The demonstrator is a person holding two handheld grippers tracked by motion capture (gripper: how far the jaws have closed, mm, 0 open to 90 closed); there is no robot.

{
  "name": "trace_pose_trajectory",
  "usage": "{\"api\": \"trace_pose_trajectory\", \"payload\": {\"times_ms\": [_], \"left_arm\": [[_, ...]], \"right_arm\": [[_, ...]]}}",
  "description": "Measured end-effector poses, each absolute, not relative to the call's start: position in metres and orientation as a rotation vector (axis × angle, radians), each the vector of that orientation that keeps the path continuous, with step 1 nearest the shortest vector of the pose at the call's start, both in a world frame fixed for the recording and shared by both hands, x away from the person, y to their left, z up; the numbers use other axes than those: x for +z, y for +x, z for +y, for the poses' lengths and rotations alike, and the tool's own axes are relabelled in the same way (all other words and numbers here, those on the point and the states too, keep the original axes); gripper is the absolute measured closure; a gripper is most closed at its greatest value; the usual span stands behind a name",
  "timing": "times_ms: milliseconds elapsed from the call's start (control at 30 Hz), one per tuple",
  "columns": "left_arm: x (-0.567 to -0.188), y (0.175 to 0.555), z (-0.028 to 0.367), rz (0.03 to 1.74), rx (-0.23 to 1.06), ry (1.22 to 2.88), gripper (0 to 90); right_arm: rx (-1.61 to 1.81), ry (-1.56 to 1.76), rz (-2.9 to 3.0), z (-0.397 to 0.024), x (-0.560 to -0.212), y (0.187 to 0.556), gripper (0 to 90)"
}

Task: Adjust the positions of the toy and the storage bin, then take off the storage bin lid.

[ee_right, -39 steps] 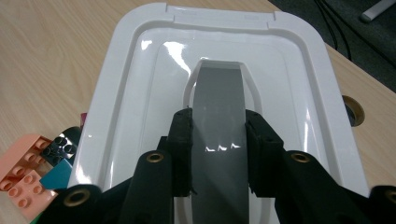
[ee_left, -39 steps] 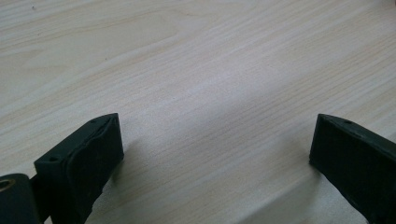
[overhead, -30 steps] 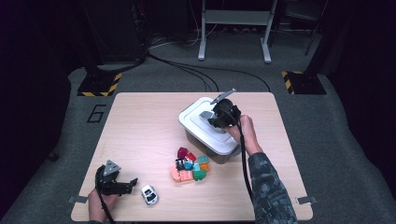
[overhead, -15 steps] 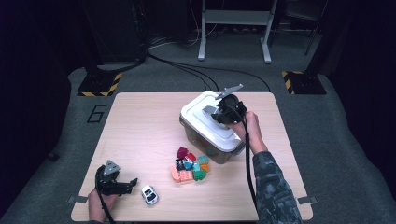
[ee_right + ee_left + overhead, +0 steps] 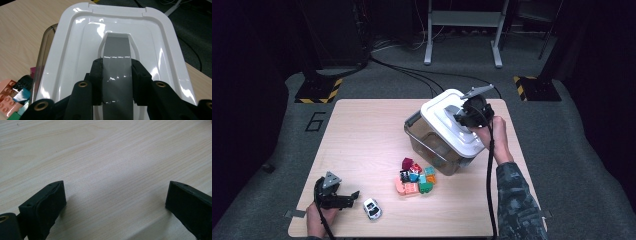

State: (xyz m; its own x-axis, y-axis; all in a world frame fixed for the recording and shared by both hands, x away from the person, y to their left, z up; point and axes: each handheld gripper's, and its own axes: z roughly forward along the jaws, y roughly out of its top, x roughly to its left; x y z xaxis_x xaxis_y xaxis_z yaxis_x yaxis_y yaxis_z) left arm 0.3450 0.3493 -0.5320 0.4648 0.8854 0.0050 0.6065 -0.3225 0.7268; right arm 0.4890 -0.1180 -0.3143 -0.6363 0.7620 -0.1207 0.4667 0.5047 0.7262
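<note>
A white lid (image 5: 444,125) with a grey handle (image 5: 116,60) hangs tilted over a clear plastic box (image 5: 424,145) at the table's right. My right gripper (image 5: 466,116) is shut on that handle, and in the right gripper view its black jaws (image 5: 116,77) press on both sides of the grey strip. One edge of the lid (image 5: 75,35) stands raised off the box rim. My left gripper (image 5: 348,198) rests at the table's front left, open, with bare wood between its jaws (image 5: 116,195).
A pile of coloured bricks (image 5: 414,177) lies in front of the box, seen also as bricks (image 5: 11,92) beside the lid. A small white toy car (image 5: 372,208) sits just right of the left gripper. The light wooden table (image 5: 362,125) stands on dark floor.
The right gripper has risen and moved right with the lid, which now tilts and stands clear of the box on one side. The left gripper has stayed put.
</note>
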Motion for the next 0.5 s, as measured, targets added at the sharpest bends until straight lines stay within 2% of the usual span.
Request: {"api": "trace_pose_trajectory", "payload": {"times_ms": [500], "left_arm": [[-0.532, 0.345, 0.349, 1.235, 0.538, 2.052, 2.8]], "right_arm": [[0.911, 1.174, 2.182, -0.165, -0.304, 0.482, 67.1]]}}
